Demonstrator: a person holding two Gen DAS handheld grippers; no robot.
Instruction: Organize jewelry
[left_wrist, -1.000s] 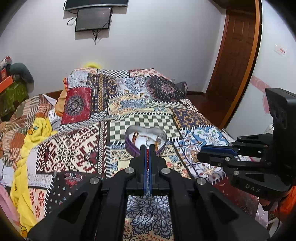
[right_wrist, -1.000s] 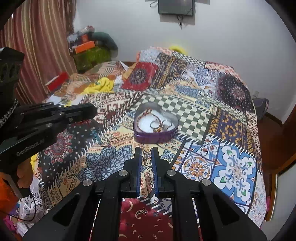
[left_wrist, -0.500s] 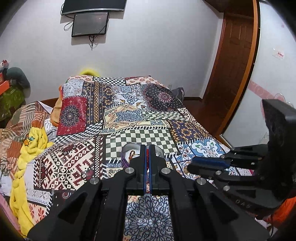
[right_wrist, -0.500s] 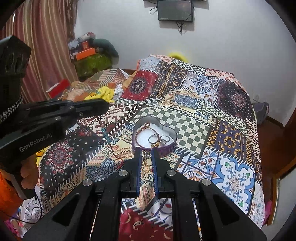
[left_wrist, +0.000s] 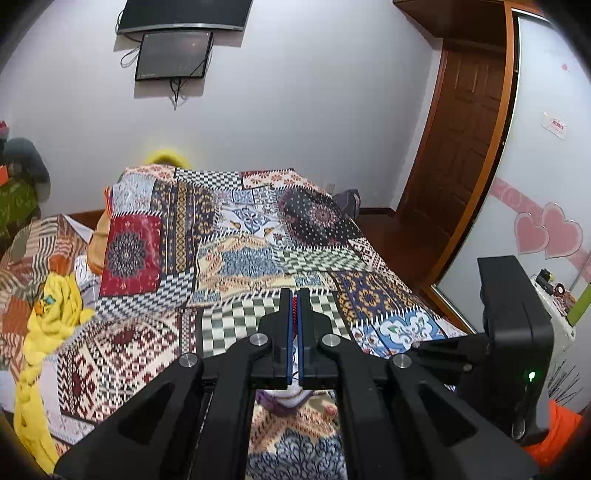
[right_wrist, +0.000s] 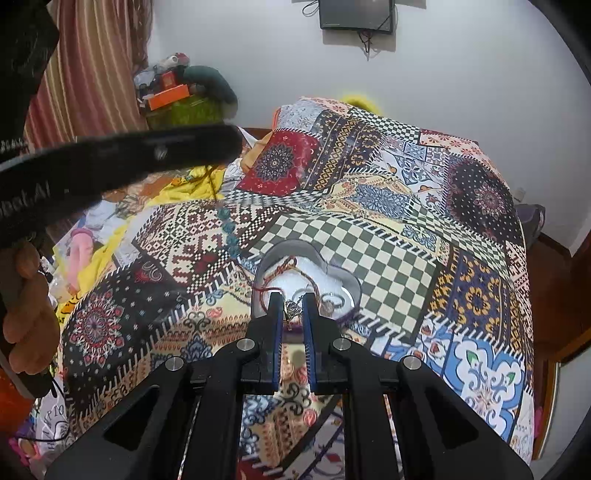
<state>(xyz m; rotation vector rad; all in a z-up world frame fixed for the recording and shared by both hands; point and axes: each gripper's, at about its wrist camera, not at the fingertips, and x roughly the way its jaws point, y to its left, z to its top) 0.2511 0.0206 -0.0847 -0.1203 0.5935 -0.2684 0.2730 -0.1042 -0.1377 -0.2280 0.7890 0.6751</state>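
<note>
A purple heart-shaped tin (right_wrist: 345, 286) with a white lining sits on the patchwork bedspread and holds rings and a red thread. My left gripper (left_wrist: 294, 295) is shut on a red cord; in the right wrist view that cord hangs from its fingers (right_wrist: 207, 147) as a string of blue beads (right_wrist: 229, 230) that trails down toward the tin. My right gripper (right_wrist: 291, 301) hovers at the tin's near edge, its jaws slightly apart around a small silver charm (right_wrist: 291, 306). Whether they grip it is unclear. The tin is mostly hidden under the left gripper (left_wrist: 284, 400).
The patchwork bedspread (right_wrist: 406, 221) covers the bed. Yellow cloth (left_wrist: 55, 314) lies at the left edge. A curtain (right_wrist: 96, 70) and a cluttered shelf (right_wrist: 177, 96) stand beyond. A wooden door (left_wrist: 461, 155) is at the right.
My left gripper has risen and tilted up, lifting the beaded cord so that it hangs taut. My right gripper has moved forward to the tin's near edge.
</note>
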